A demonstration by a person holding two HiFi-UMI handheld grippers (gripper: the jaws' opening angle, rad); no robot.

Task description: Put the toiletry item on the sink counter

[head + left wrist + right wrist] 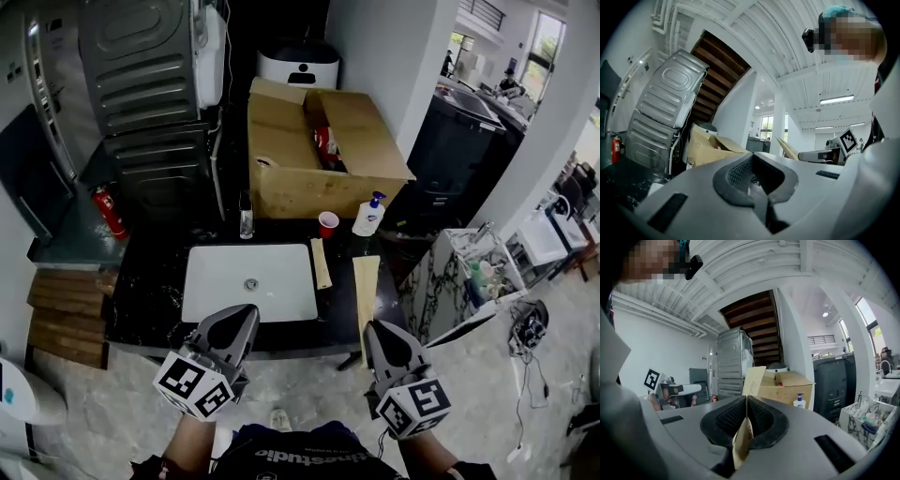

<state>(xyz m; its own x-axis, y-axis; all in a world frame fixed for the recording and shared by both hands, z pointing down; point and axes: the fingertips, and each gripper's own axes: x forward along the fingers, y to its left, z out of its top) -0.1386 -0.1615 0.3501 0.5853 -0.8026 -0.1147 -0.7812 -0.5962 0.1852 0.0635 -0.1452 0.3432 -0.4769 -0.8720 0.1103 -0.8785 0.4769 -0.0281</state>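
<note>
- Right gripper view: right gripper [746, 401] has its fingers pressed together on a tan flat packet [751, 379], which sticks up and forward past the fingertips.
- Head view: the same packet [366, 291] runs straight ahead from the right gripper [375, 328] fingers, over the front edge of the black desk [150, 291]. Can't tell if it touches the top.
- Left gripper [752, 159]: fingers closed on each other, nothing between them. In head view the left gripper [246, 314] is at the desk's front edge, with the white basin [248, 281] just ahead of the fingers.
- A second tan packet [321, 262] lies flat on the desk, ahead and left of the right fingers, just beside the basin's right edge.
- Further ahead of the right fingers: a red cup [328, 224] and a white pump bottle [368, 216] (blue top), near each other by the cardboard box [309, 150]. The bottle [800, 401] also shows ahead-right in the right gripper view.
- Faucet [246, 217] stands behind the basin, straight ahead of the left fingers.
</note>
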